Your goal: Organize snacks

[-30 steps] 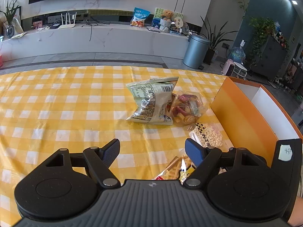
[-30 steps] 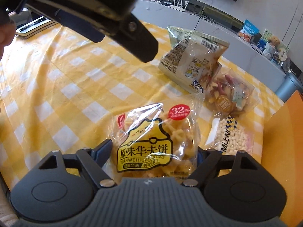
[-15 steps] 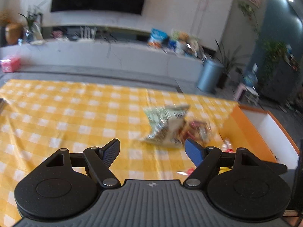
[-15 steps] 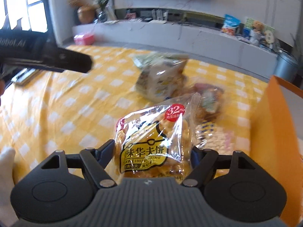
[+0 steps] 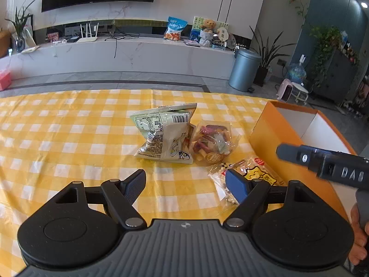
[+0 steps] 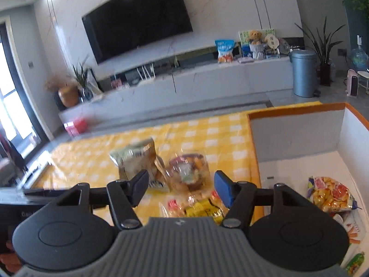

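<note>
Jaws, left gripper (image 5: 185, 183): standing wide apart, gripping nothing.
Jaws, right gripper (image 6: 181, 188): closing, nothing between them.
Yellow crinkly waffle-biscuit bag (image 6: 200, 209): lying on checked worktop (image 5: 69, 138).

four snack bags (image 5: 166, 133), one box (image 5: 272, 136)

Yellow-white checked tablecloth (image 5: 69, 138); orange box (image 5: 272, 133), white inside.

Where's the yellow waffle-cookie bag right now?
On the checked tablecloth beside the orange box, just right of the left gripper, partly over the white puff packet.
</note>
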Action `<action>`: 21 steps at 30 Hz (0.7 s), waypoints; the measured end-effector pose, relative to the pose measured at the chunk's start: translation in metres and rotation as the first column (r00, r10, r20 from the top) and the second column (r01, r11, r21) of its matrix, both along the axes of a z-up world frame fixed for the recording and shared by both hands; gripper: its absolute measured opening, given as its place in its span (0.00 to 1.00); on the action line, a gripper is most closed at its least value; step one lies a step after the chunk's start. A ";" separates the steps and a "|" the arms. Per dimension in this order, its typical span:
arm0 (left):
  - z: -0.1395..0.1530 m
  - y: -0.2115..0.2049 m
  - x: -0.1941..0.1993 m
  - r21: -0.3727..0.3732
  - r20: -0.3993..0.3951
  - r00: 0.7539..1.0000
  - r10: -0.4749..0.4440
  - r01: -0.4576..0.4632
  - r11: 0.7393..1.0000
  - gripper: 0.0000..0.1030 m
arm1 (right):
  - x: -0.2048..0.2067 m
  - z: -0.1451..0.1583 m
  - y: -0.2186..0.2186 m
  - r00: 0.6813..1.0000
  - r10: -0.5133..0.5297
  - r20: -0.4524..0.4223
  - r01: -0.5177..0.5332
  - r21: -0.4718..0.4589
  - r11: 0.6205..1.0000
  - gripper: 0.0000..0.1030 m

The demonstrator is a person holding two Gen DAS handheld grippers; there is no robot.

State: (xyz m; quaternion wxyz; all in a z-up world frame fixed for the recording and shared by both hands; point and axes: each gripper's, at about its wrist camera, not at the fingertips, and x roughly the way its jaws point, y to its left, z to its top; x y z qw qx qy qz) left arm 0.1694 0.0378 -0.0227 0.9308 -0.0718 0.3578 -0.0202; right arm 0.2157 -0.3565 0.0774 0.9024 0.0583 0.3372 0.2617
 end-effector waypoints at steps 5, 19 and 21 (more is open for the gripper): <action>-0.005 0.005 -0.003 0.038 -0.013 1.000 0.026 -0.025 0.999 0.89 | -0.005 -0.017 0.029 0.999 0.042 -0.026 -0.045 -0.135 0.990 0.96; -0.004 0.032 -0.011 0.003 -0.020 0.999 0.037 -0.037 0.999 0.89 | 0.011 -0.064 0.093 0.998 0.061 -0.006 -0.054 -0.537 0.842 0.97; -0.004 0.032 -0.012 0.013 -0.015 0.999 0.040 -0.040 0.999 0.89 | 0.007 -0.062 0.098 0.998 0.065 0.004 -0.053 -0.550 0.833 0.97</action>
